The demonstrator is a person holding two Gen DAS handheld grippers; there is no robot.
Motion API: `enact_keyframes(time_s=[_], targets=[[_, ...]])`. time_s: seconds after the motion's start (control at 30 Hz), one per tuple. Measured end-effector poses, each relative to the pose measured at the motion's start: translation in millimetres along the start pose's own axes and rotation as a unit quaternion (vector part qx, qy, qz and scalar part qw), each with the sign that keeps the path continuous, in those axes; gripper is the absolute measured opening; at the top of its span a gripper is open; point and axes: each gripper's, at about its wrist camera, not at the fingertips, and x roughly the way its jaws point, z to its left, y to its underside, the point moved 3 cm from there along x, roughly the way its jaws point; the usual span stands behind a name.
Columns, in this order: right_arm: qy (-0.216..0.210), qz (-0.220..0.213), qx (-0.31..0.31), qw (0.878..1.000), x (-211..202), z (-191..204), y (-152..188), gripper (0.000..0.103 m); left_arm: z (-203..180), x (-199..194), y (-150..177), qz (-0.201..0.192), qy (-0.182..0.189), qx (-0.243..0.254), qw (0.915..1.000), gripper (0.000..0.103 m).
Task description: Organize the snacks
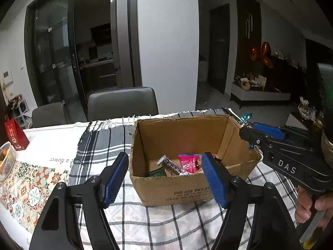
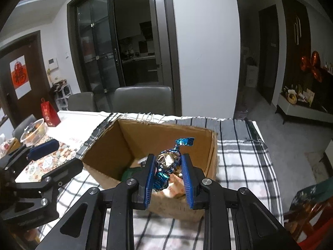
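An open cardboard box stands on the checked cloth. It holds several snacks, among them a pink packet and a dark bar. My left gripper is open and empty just in front of the box; it also shows at the left of the right wrist view. My right gripper is shut on a blue foil-wrapped candy and holds it above the box's near right part. In the left wrist view the right gripper reaches over the box's right wall.
A red gift bag and a white basket stand at the table's left. A clear lidded bowl is there too. Grey chairs stand behind the table. The table's right edge drops to the floor.
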Motion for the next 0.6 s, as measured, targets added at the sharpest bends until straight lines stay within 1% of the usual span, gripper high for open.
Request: enact_keyframes(time_s=[0.07, 0.27, 0.33, 0.37, 0.5, 0.53, 0.6], targets=[[0.005, -0.003, -0.001, 1.000, -1, -1, 0, 0.036, 1, 1, -1, 0.001, 0.000, -0.002, 1.0000, 0.072], [0.007, -0.006, -0.005, 1.000, -14, 1, 6, 0.036, 1, -7, 3, -0.001, -0.002, -0.003, 1.0000, 0.072], [0.008, -0.007, -0.005, 1.000, -22, 3, 8, 0.042, 0, -13, 4, -0.003, -0.004, -0.003, 1.0000, 0.076], [0.010, -0.010, -0.005, 1.000, -28, 4, 11, 0.044, -1, -18, 6, -0.006, -0.005, -0.004, 1.0000, 0.077], [0.016, -0.013, 0.000, 1.000, -53, 8, 19, 0.045, -1, -38, 10, -0.012, -0.009, -0.006, 0.9999, 0.080], [0.017, -0.015, 0.002, 1.000, -58, 9, 21, 0.047, -1, -45, 12, -0.014, -0.012, -0.009, 0.9998, 0.081], [0.022, -0.017, 0.001, 1.000, -74, 12, 26, 0.057, 0, -58, 15, -0.018, -0.015, -0.014, 0.9996, 0.083]])
